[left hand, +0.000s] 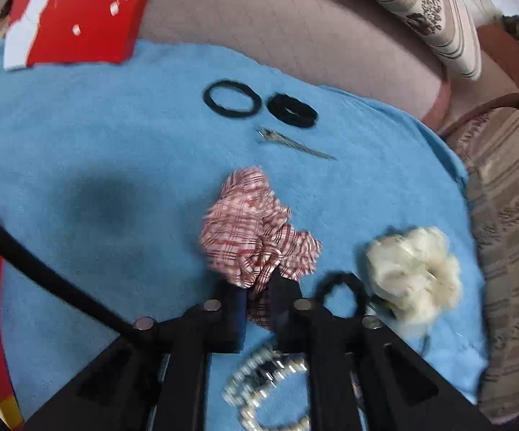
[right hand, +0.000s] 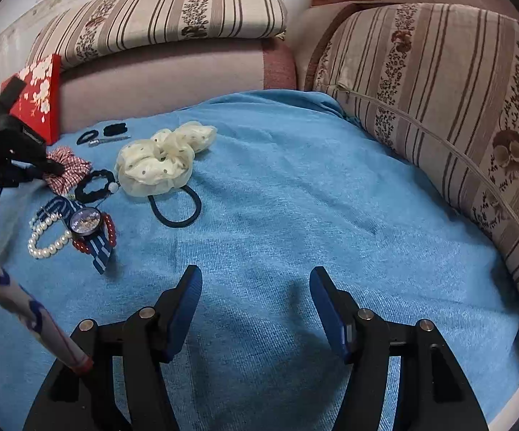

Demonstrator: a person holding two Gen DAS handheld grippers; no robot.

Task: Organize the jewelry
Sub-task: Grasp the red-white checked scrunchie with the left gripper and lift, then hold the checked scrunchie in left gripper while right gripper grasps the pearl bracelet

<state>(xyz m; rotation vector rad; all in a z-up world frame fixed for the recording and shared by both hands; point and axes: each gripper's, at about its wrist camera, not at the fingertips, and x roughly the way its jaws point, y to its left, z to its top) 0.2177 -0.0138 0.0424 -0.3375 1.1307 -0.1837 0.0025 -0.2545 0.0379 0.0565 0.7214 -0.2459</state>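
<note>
My left gripper (left hand: 257, 287) is shut on a red-and-white plaid scrunchie (left hand: 255, 226), held just above the blue towel (left hand: 97, 143); the right wrist view shows it too (right hand: 67, 168), with the left gripper (right hand: 56, 168) on it. A cream scrunchie (left hand: 413, 273) (right hand: 162, 158) lies to the right. A pearl bracelet (left hand: 259, 388) (right hand: 47, 237), a watch (right hand: 85, 221) and red beads (right hand: 110, 230) lie near. Two black hair ties (left hand: 232, 102) (left hand: 291, 111) and a metal hair clip (left hand: 295, 143) lie farther off. My right gripper (right hand: 255, 283) is open and empty above the towel.
A red flowered box (left hand: 79, 10) (right hand: 40, 89) stands at the towel's far left edge. Striped sofa cushions (right hand: 439, 107) border the towel at the right and back. A black hair tie (right hand: 175, 208) and a black pearl-tipped tie (right hand: 94, 186) lie by the cream scrunchie.
</note>
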